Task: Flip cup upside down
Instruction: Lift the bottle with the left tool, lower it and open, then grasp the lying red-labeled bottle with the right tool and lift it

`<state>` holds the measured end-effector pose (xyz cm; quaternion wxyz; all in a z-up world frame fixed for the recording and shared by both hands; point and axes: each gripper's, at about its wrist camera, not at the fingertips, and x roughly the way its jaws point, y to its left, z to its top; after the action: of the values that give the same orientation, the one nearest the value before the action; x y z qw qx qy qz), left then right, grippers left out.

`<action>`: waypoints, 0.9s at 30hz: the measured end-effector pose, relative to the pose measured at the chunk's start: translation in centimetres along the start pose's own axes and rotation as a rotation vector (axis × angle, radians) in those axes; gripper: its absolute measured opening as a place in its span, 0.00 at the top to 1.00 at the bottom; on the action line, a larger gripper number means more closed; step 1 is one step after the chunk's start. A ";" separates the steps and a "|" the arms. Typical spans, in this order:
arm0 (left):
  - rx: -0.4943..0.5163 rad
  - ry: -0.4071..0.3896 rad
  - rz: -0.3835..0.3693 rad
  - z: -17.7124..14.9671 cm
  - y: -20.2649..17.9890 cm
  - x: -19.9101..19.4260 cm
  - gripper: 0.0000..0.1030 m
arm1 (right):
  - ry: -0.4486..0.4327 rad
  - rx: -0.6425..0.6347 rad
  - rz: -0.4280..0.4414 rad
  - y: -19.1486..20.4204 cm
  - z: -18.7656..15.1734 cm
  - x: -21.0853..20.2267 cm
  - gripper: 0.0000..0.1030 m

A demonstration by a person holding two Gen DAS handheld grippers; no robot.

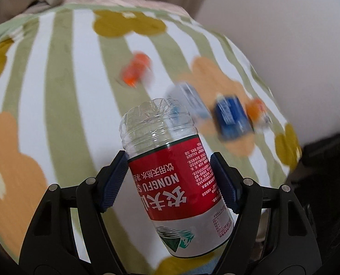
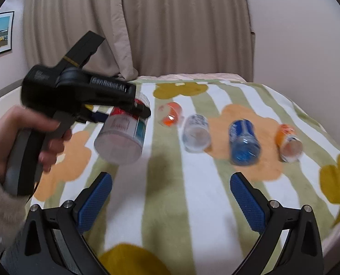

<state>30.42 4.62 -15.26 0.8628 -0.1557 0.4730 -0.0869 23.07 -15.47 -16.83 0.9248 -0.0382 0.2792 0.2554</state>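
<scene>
A clear plastic cup with a red label sits between the blue pads of my left gripper, which is shut on it. Its ribbed closed base points away from the camera and its rim points back toward the gripper body. In the right wrist view a hand holds the left gripper above the striped blanket, and the red-label cup hangs tilted, its open mouth facing the camera and downward. My right gripper is open and low over the blanket, with nothing between its fingers.
Several other cups lie on their sides on the blanket: an orange cup, a clear cup with blue print, a blue cup and another orange cup. Curtains hang behind the bed. The blanket's edge drops off at the right.
</scene>
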 end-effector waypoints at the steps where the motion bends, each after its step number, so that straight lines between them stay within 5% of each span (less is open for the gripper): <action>1: 0.005 0.012 -0.004 -0.8 -0.4 0.4 0.31 | 0.001 0.006 -0.010 -0.3 -0.3 -0.6 0.00; 15: -0.038 0.145 0.084 -3.2 -0.1 6.7 0.29 | 0.016 0.062 -0.067 -2.7 -2.2 -3.9 0.00; 16: -0.043 0.147 0.085 -3.3 0.0 6.8 0.27 | 0.015 0.067 -0.065 -2.7 -2.2 -3.9 0.00; 19: -0.047 0.141 0.092 -3.4 0.2 6.6 0.01 | 0.016 0.066 -0.063 -2.8 -2.2 -3.9 0.00; 27: -0.018 0.085 0.066 -3.8 0.4 2.4 0.00 | 0.027 0.074 -0.009 -2.5 -1.0 -4.2 0.00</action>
<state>28.54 3.55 -19.22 0.8428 -0.1441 0.5151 -0.0606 20.78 -19.76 -15.63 0.9229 -0.0090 0.3008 0.2402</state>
